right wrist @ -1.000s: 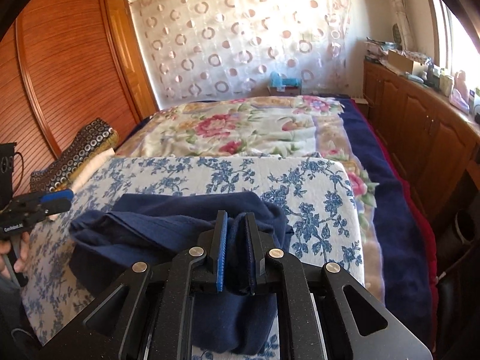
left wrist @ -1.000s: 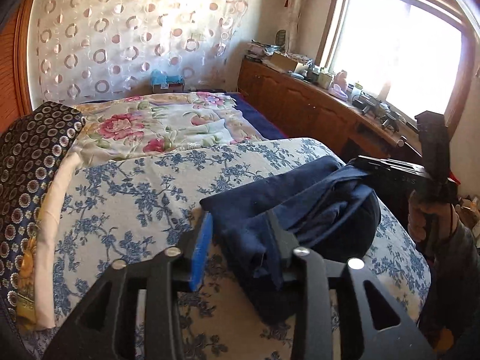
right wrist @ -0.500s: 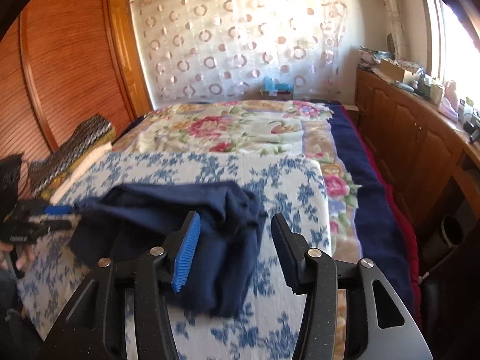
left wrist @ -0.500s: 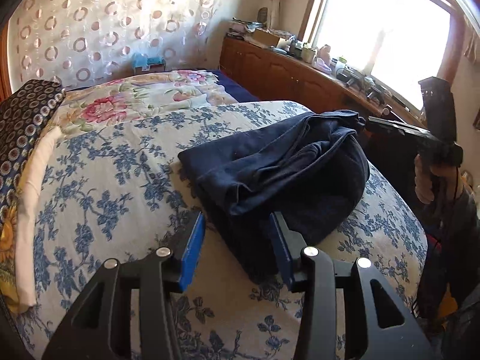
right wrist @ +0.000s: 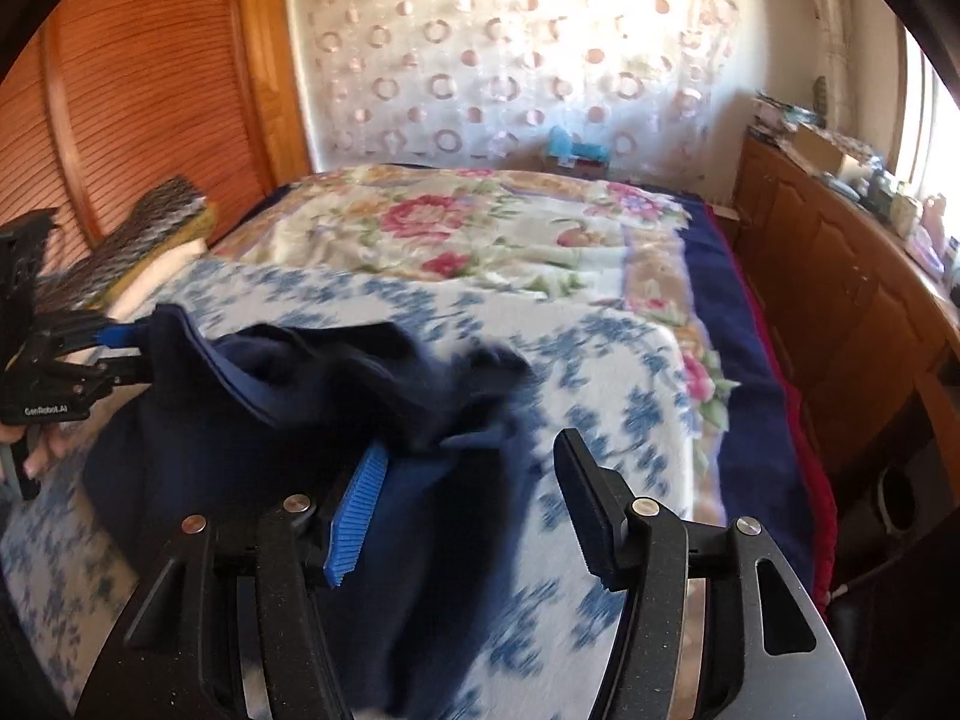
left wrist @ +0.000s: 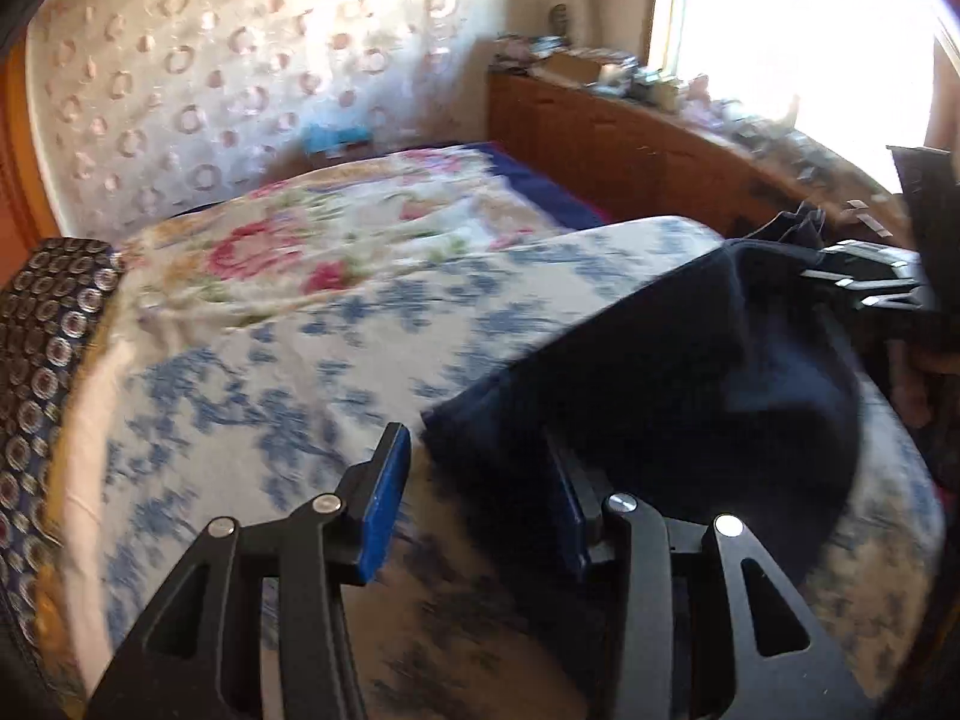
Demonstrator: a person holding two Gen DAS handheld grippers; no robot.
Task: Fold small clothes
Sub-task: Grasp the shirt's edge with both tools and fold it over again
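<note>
A dark navy garment (left wrist: 690,396) lies bunched on the blue-flowered bedspread (left wrist: 270,396). It also shows in the right wrist view (right wrist: 288,408), rumpled with a lighter blue inner edge. My left gripper (left wrist: 474,504) is open, its jaws apart at the garment's near corner, holding nothing. My right gripper (right wrist: 468,504) is open, its jaws apart over the garment's right edge, holding nothing. Each gripper shows in the other's view, the right one (left wrist: 864,282) and the left one (right wrist: 114,354), at the garment's opposite sides. Both views are blurred by motion.
A floral pink blanket (right wrist: 468,234) covers the far half of the bed. Folded patterned bedding (left wrist: 48,348) is stacked at the left edge. A wooden cabinet (right wrist: 840,300) with clutter runs along the right under a bright window. A wooden wardrobe (right wrist: 138,90) stands left.
Both grippers were shut on the navy garment a second ago; both opened and let it drop onto the bed. Both have since drawn back, and the views have swung.
</note>
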